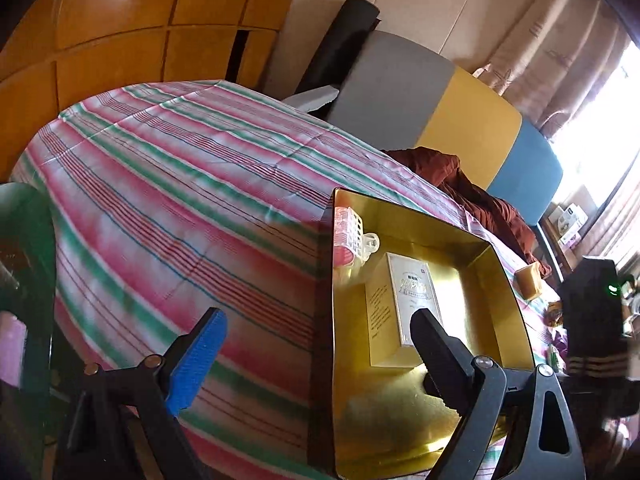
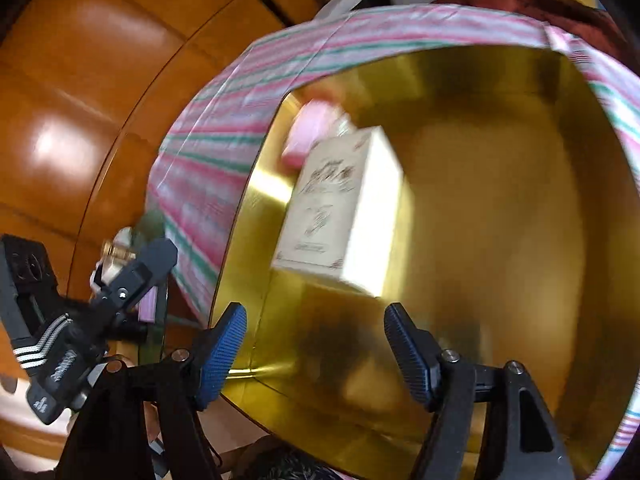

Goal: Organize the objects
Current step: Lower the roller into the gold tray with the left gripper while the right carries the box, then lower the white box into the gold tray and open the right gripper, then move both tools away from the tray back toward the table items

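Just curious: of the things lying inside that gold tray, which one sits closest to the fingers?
The white box, lying in the middle of the gold tray. The pink roller and clear clip lie behind it in the far corner.

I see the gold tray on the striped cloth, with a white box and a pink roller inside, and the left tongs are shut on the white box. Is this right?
Not quite. In the left wrist view the left tongs are open and hold nothing; the white box lies free in the gold tray. The rest stands: the tray is on the striped cloth, with the pink roller inside.
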{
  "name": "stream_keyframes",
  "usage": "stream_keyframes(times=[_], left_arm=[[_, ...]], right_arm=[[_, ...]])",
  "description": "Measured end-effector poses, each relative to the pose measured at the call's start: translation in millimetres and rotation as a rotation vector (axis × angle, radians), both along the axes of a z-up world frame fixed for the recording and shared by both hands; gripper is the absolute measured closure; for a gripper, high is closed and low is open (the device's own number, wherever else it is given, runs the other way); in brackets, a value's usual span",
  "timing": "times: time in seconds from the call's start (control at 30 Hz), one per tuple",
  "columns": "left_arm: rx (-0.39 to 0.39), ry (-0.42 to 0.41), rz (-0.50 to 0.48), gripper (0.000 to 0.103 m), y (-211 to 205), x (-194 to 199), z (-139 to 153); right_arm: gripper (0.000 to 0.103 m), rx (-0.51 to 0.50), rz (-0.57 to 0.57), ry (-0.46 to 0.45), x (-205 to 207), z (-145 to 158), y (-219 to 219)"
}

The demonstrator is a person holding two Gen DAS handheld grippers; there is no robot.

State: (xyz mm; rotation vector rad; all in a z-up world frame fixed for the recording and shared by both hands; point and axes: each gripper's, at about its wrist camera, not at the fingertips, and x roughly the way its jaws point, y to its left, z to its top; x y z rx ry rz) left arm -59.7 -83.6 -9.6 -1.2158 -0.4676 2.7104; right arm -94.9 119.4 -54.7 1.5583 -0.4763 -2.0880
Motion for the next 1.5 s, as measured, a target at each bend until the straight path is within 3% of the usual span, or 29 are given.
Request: stream_keyframes(times=[0.23, 0.57, 0.83, 1.2, 1.5], left_arm=[[-0.006, 0.009, 0.026, 0.01, -14, 14, 5], [-0.12, 0.063, 0.063, 0.009, -3, 24, 15], [-0.229, 0.133, 0.055, 0.0, 23, 38, 26], [-0.265, 0.147, -0.027, 0.0, 61, 52, 28], [-0.339, 0.148, -0.068, 0.0, 84, 56, 26]], right_arm=[[0.029, -0.263, -0.01, 0.012, -33, 3, -16], [0.027, 0.071, -0.015, 0.19, 8, 31, -2], [0.021, 0.266, -0.049, 0.324, 47, 42, 9], [0.02, 0.43, -0.157, 0.458, 79, 55, 26], [0.019, 0.485, -0.265, 0.458, 91, 54, 64]])
